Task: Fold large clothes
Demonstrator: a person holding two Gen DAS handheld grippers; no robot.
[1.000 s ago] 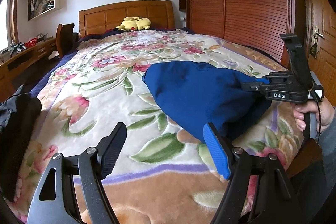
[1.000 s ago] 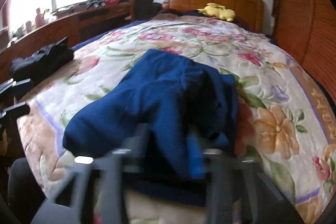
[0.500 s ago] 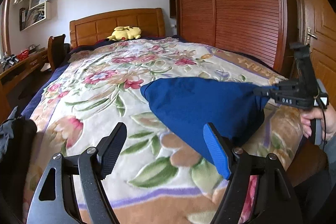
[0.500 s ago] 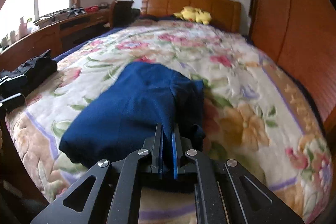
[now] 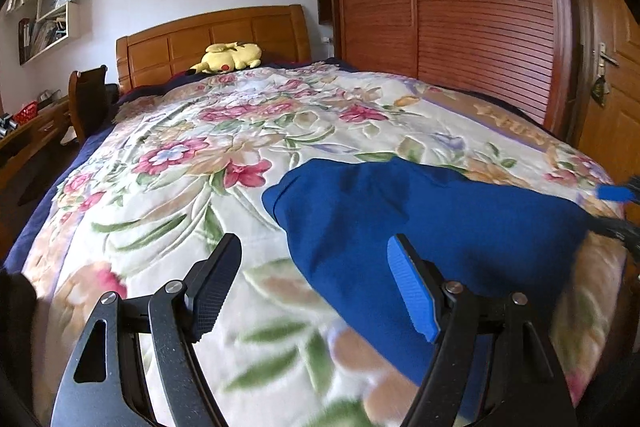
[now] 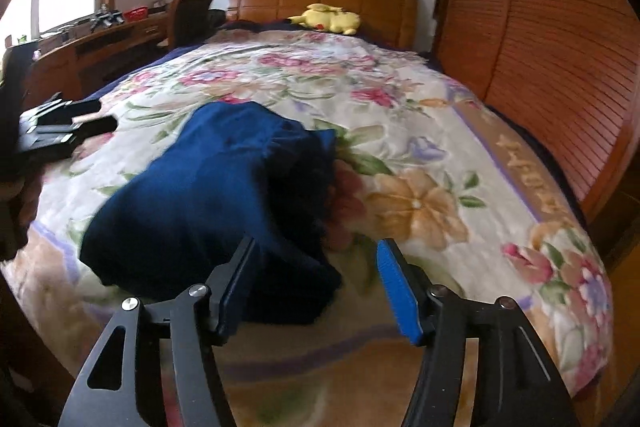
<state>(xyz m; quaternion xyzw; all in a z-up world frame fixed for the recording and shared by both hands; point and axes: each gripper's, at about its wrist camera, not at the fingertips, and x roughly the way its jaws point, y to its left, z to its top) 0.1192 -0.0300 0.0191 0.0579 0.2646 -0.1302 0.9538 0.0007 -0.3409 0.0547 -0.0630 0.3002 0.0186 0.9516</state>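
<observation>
A dark blue garment [image 5: 432,223] lies folded in a thick bundle on the floral bedspread [image 5: 208,163] near the foot of the bed. In the right wrist view the blue garment [image 6: 208,195] is bunched, with a loose flap at its right side. My left gripper [image 5: 316,287] is open and empty, hovering just left of the garment's near edge. My right gripper [image 6: 316,283] is open and empty, just above the garment's near right corner. The right gripper shows at the far right of the left wrist view [image 5: 616,207]. The left gripper shows at the left of the right wrist view [image 6: 60,135].
A yellow plush toy [image 5: 230,55] rests by the wooden headboard [image 5: 212,39]. A wooden wardrobe [image 5: 460,7] runs along the bed's right side. A desk and chair [image 6: 120,39] stand to the left. A dark garment [image 5: 16,311] lies at the bed's left edge.
My right gripper was shut on the blue garment's edge and has opened and let it go. The garment has dropped flat. My left gripper stayed open and shifted slightly.
</observation>
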